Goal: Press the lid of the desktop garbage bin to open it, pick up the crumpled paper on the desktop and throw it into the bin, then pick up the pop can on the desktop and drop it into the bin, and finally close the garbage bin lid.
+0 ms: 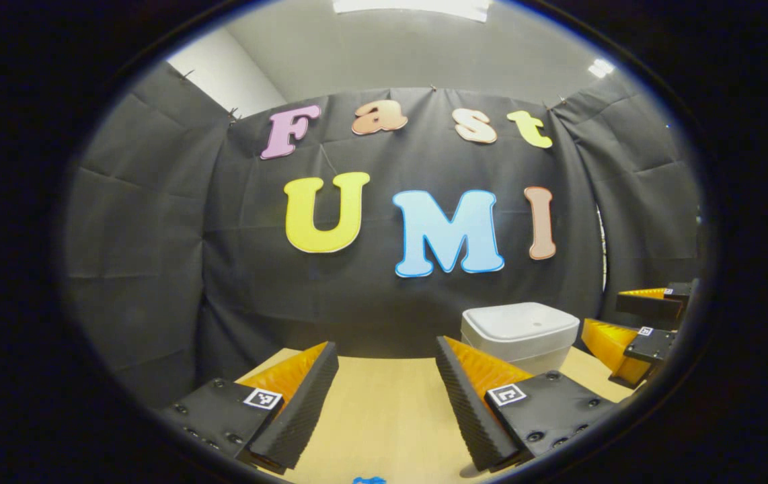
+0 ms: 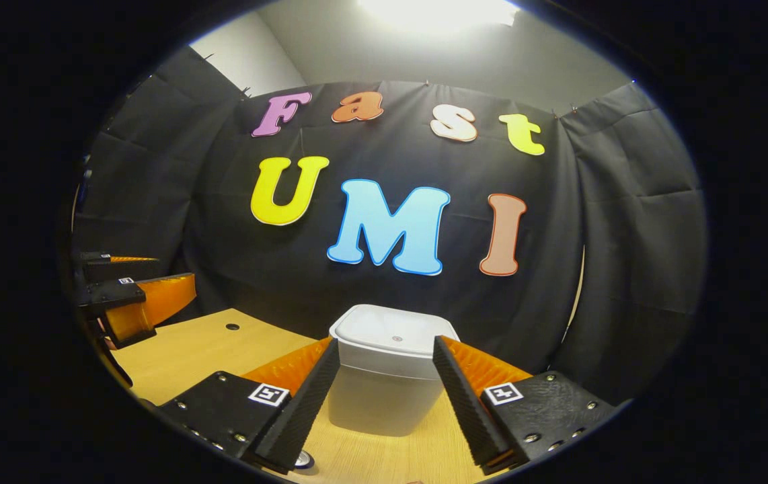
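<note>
Both grippers, left gripper (image 1: 387, 376) and right gripper (image 2: 384, 376), stand released, grasping nothing. Garbage bin (image 2: 391, 376), lid down, stands at twelve o'clock of the right gripper on the desktop (image 1: 384, 417).

Left tool (image 1: 387, 376) and right tool (image 2: 385, 376) both gape wide (fingers apart), held level, side by side.

Closed white bin (image 1: 520, 332) beyond the spread left claw (image 1: 387, 376)
</note>
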